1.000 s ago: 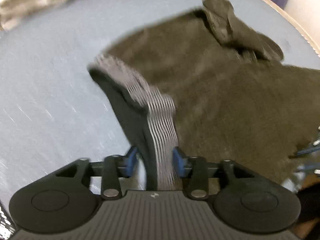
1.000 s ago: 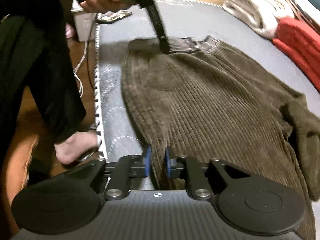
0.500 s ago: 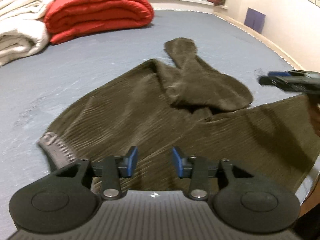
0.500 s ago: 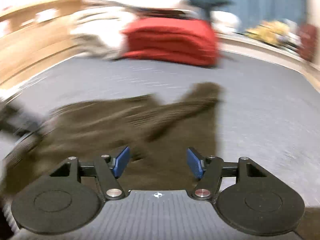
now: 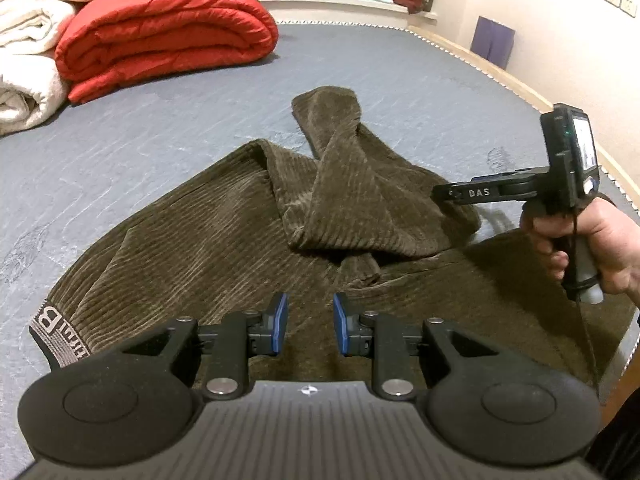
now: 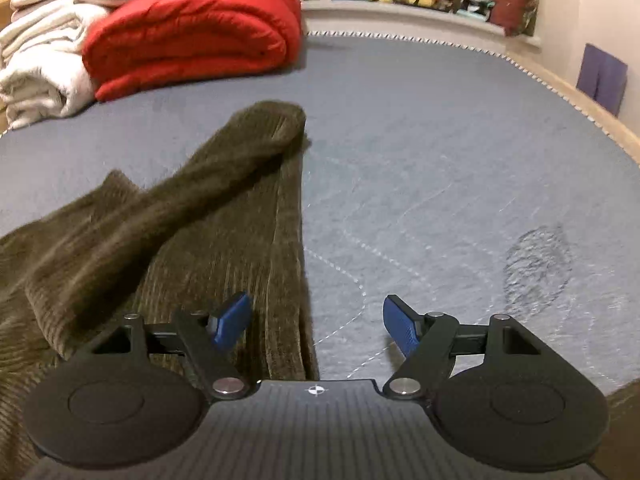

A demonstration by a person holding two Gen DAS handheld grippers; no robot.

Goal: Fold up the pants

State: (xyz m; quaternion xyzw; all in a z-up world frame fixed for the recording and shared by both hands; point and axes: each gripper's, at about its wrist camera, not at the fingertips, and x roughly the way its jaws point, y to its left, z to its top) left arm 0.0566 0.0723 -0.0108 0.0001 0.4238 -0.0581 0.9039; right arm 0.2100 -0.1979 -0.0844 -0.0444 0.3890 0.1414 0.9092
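Brown corduroy pants (image 5: 224,240) lie crumpled at the mattress's (image 5: 420,92) near edge, one leg (image 6: 208,172) flopped across the other. Both the left gripper (image 5: 306,328) and the right gripper (image 6: 316,324) hover over them, jaws parted and empty. A red duvet (image 5: 160,36) sits toward the far left corner.

pants (image 5: 224,236): ribbed matt corduroy | mattress (image 5: 120,152): quilted grey cloth | duvet (image 5: 168,28): red, slight sheen
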